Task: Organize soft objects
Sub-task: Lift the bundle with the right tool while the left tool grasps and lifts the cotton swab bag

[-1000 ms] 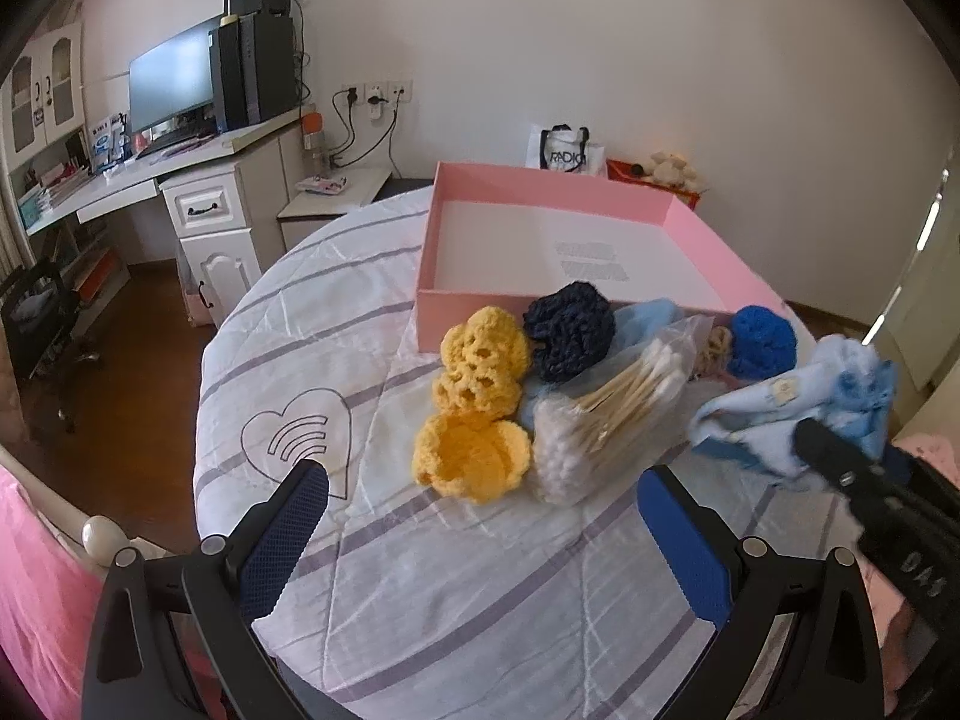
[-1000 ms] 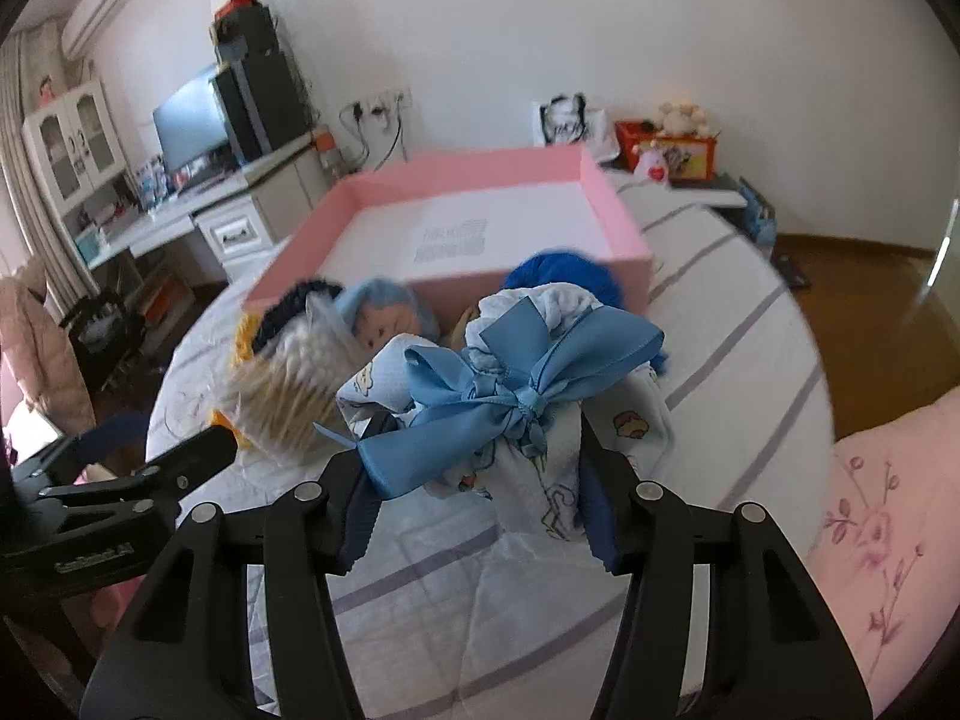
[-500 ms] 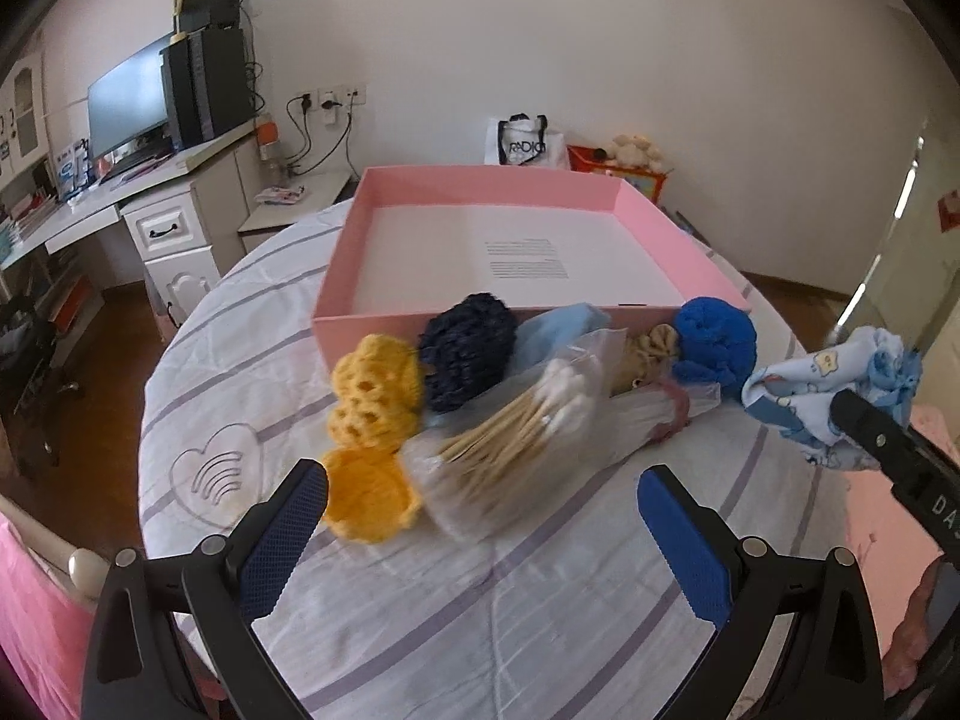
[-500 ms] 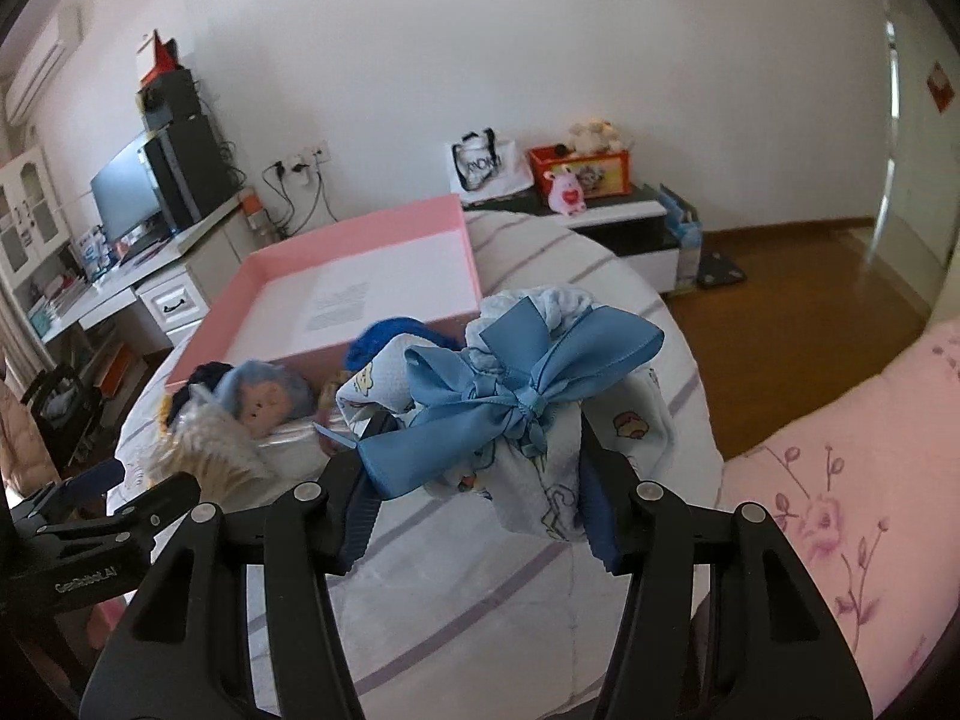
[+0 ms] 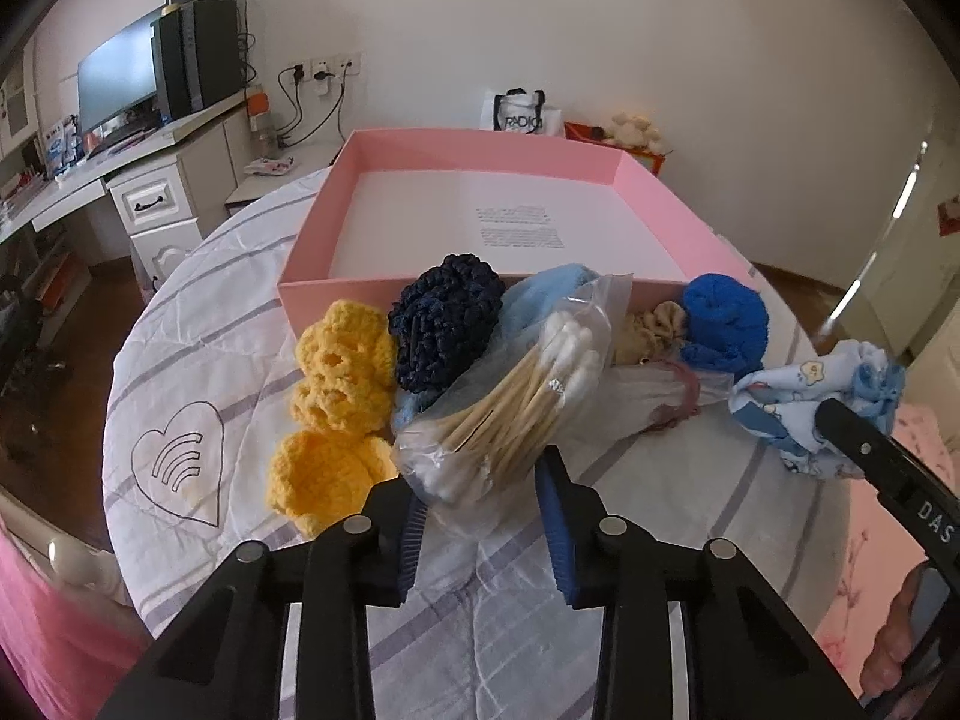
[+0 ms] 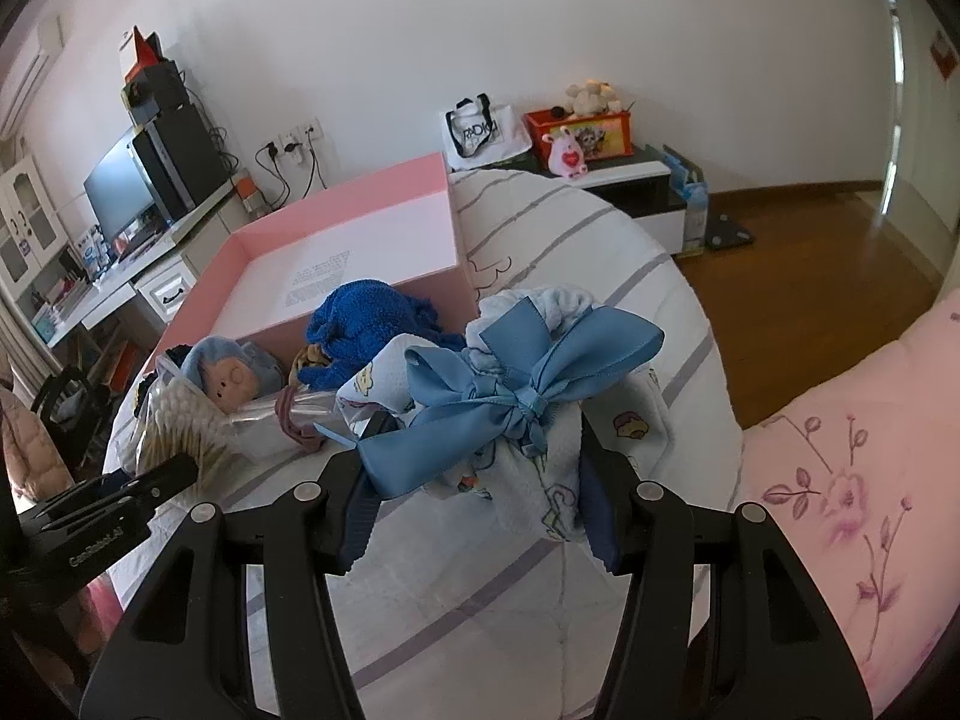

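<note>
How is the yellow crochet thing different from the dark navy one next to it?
The yellow crochet piece is bright and spreads in several lumps on the cloth; the navy one is dark, a single rounded bunch, leaning on the pink box. Both are knitted, soft and outside the box.

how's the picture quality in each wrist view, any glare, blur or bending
Left wrist view: sharp, heavy fisheye bend with dark corners; the pink box walls bow, glare streaks at the doorway on the right. Right wrist view: also sharp, same bend; daylight glares off the wood floor, and the blue ribbon bow shows soft sheen.
</note>
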